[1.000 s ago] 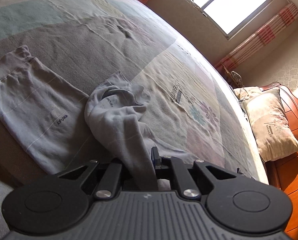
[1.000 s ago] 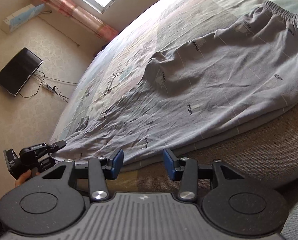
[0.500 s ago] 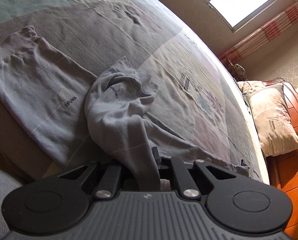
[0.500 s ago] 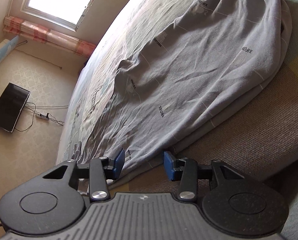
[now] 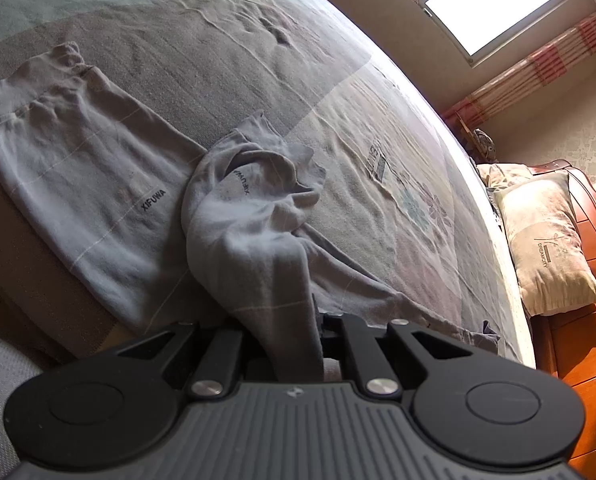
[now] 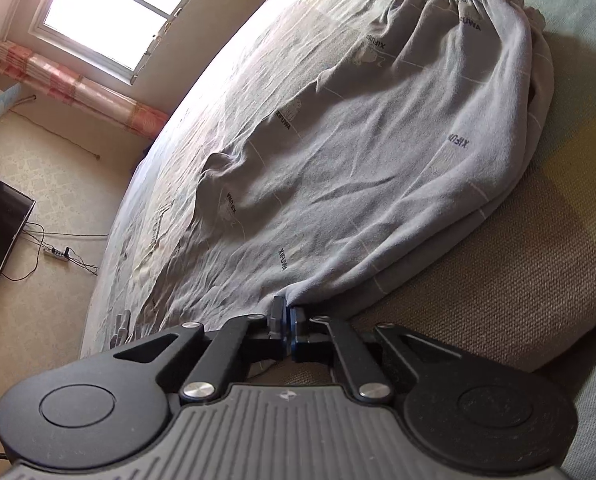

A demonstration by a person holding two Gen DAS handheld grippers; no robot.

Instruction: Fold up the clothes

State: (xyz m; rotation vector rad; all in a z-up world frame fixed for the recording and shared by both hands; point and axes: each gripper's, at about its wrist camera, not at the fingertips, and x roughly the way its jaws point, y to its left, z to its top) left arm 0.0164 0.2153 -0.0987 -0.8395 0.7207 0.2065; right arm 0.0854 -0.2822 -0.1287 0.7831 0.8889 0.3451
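While low over bed (image 6: 497,280), both hand-held grippers, left (image 5: 294,332), right (image 6: 288,312), clamped on grey trousers (image 6: 357,168)

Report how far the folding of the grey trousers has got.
Done: the grey trousers lie flat on the bed, legs apparently stacked. In hand: the left gripper holds a leg end up, and the right gripper pinches the near edge. Left: no finished fold shows yet.
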